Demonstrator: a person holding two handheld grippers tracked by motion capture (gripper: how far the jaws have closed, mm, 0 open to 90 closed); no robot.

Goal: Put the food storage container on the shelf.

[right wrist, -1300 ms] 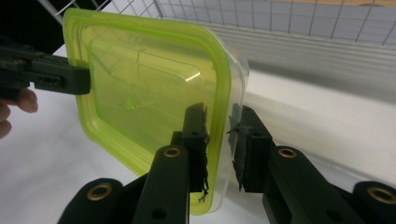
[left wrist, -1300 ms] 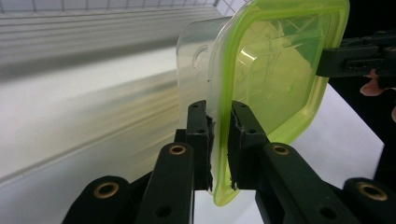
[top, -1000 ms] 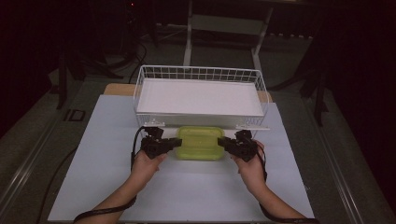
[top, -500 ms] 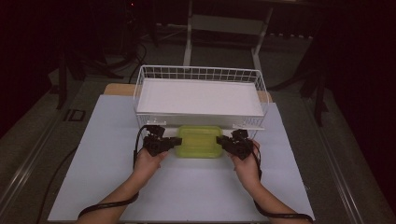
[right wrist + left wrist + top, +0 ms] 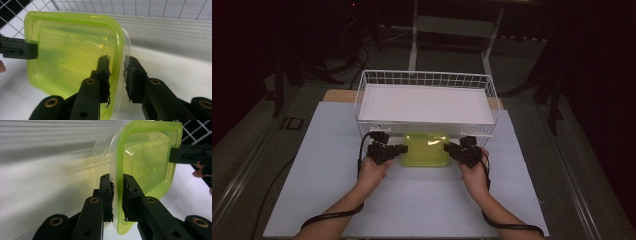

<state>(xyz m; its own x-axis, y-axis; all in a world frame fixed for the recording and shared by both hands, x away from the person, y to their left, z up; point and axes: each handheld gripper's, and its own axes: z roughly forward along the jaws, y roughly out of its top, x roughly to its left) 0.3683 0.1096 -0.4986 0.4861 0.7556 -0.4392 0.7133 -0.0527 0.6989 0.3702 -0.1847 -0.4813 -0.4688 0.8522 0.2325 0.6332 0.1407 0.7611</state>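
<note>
One green-lidded container [image 5: 427,149], one wire basket [image 5: 426,80] (white), two grippers, one table [image 5: 322,150]

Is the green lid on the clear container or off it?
On. In both gripper views the green lid sits flush over the clear container rim, and each gripper's jaws straddle that lidded edge. Whether it is fully snapped down cannot be told.

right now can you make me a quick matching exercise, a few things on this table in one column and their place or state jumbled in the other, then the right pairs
Things:
1. green-lidded container
2. wire basket
3. left gripper
4. right gripper

Places or states:
A. white, standing at the far side of the table
B. clamped on the container's left edge
C. held between both grippers, just in front of the basket
D. jaws astride the container's right edge

Pairs: 1-C, 2-A, 3-B, 4-D
</note>
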